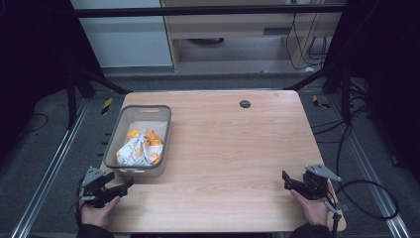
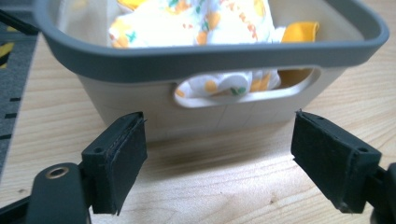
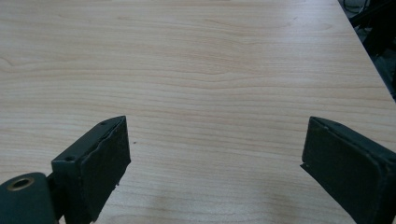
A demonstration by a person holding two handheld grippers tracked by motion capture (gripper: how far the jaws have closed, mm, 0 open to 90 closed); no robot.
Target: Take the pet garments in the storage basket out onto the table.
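Two grippers rest at the near edge of a light wooden table, one at each corner, each held in a hand. At the left, the left gripper sits just in front of a grey plastic basket, its jaws spread wide with nothing between them. In the left gripper view the jaws frame the basket's near wall, close to it but apart from it, and point at the slot handle cut below the darker grey rim. The basket stands on the left part of the table, its long side running away from the person. Inside lies a crumpled cloth, white with a small orange and green print, bunched toward the near end; plain orange fabric shows beside it, and part of the print is visible through the handle slot. Farther right, a small dark round cap sits in the tabletop near the far edge. At the right corner, the right gripper has its jaws wide apart over bare wood, well away from the basket.
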